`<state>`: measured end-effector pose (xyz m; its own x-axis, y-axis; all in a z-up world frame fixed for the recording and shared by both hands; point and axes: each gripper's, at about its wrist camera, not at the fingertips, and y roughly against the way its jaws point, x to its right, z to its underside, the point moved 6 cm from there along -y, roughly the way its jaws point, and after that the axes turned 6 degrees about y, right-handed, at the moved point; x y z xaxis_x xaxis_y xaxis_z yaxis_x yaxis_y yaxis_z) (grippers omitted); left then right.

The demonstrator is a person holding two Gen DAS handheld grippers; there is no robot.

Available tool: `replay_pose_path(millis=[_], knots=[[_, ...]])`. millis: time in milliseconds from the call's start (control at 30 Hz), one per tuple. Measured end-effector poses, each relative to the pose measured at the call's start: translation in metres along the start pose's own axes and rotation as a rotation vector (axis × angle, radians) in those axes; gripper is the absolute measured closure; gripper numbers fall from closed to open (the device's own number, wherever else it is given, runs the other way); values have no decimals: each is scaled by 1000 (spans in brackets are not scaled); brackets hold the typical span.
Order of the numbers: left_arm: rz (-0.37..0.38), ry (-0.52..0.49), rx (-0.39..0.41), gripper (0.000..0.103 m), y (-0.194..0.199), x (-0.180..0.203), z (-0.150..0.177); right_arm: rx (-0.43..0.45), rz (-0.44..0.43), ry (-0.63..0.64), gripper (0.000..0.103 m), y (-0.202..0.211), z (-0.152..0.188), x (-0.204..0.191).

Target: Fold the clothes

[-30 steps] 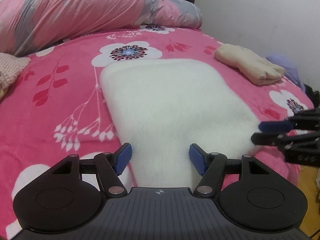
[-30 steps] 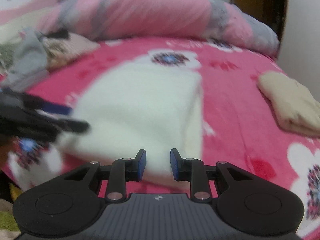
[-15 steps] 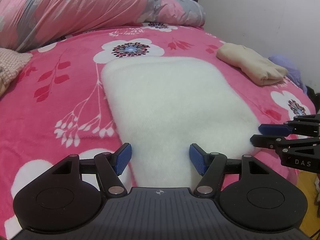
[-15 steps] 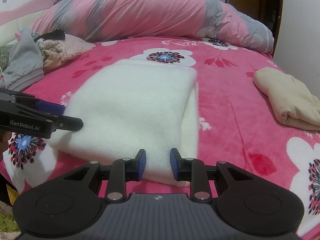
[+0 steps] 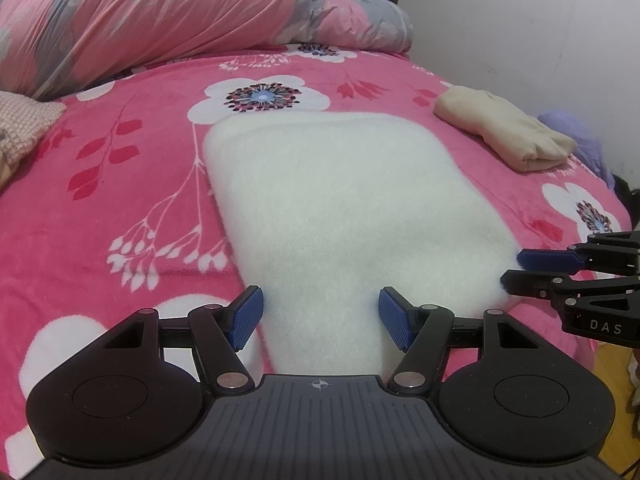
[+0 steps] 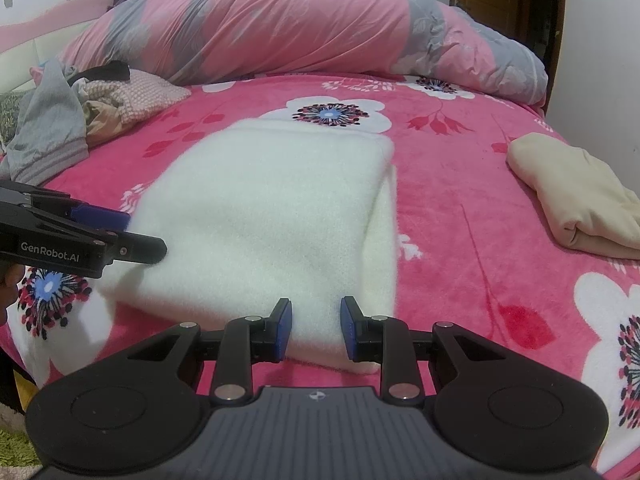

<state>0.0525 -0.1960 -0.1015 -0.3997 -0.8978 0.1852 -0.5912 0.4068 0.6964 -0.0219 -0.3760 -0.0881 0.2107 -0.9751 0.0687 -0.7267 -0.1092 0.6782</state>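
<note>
A white fluffy garment (image 5: 340,208) lies folded flat on the pink floral bed; it also shows in the right wrist view (image 6: 264,216). My left gripper (image 5: 321,318) is open, its blue pads straddling the garment's near edge at the left corner. My right gripper (image 6: 315,330) is open at a narrower gap, over the near right corner of the garment. Each gripper shows in the other's view: the right one (image 5: 532,270) at the garment's right corner, the left one (image 6: 120,232) at its left edge. Neither holds cloth.
A folded beige garment (image 5: 504,132) lies at the right of the bed, also seen in the right wrist view (image 6: 576,192). A heap of unfolded clothes (image 6: 80,120) sits at the left. A rolled pink-grey duvet (image 6: 304,36) lies along the back. The bed's near edge is just below the grippers.
The right gripper's jaws have opened slightly wider. The left gripper has shifted a little; both stay at the white garment's near edge.
</note>
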Motion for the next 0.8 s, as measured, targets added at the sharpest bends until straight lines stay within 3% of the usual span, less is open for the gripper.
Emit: replay_pose_path(millis=[533, 600, 667, 800], knots=[[0, 10, -5, 37, -1, -1, 1, 5, -1, -23, 74, 0, 1, 3], [1, 17, -6, 37, 0, -2, 1, 6, -9, -40, 73, 3, 0, 5], [1, 28, -5, 37, 3, -5, 0, 20, -23, -71, 60, 8, -3, 8], [-6, 51, 5, 35, 9, -10, -7, 69, -45, -169, 58, 19, -8, 23]])
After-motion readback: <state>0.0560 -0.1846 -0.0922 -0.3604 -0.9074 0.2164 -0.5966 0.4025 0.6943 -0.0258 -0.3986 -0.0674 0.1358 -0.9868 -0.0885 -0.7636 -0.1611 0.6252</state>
